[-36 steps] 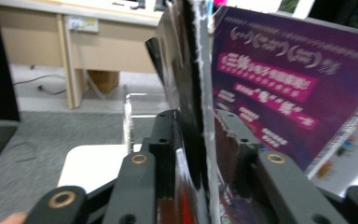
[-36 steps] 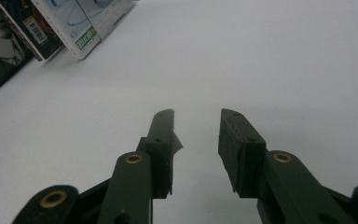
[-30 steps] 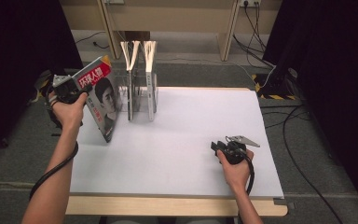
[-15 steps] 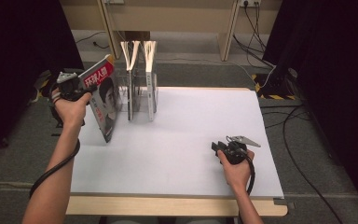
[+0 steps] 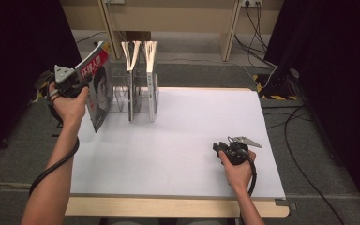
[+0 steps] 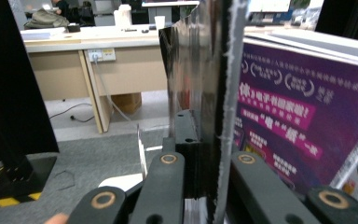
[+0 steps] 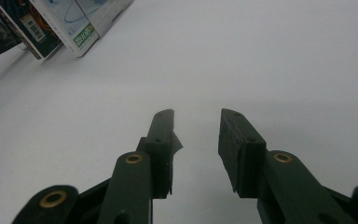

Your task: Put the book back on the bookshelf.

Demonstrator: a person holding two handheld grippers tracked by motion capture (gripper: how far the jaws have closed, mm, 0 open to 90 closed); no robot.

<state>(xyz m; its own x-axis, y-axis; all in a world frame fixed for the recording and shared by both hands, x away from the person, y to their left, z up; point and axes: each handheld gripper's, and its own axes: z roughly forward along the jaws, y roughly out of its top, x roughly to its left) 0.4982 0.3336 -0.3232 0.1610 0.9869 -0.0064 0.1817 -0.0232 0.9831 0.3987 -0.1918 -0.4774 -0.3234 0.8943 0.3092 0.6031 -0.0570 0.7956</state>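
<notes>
A magazine point(image 5: 98, 91) with a red top band and a portrait cover stands tilted over the table's left edge, its lower corner near the white surface. My left gripper point(image 5: 80, 80) is shut on its upper edge. In the left gripper view the magazine point(image 6: 209, 84) runs edge-on between the pads of the left gripper point(image 6: 209, 154). My right gripper point(image 5: 217, 147) rests on the table at the front right. It is open with nothing between its jaws, as the right gripper view also shows of the right gripper point(image 7: 196, 126).
A wire rack point(image 5: 119, 96) at the table's back left holds two upright magazines point(image 5: 131, 89) point(image 5: 151, 89), their pages fanned at the top. A purple cover point(image 6: 298, 121) stands close beside the held one. White table top point(image 5: 192, 126); desks and cables lie behind.
The held magazine has swung more upright and drawn slightly left with the left hand. The right gripper has not moved.
</notes>
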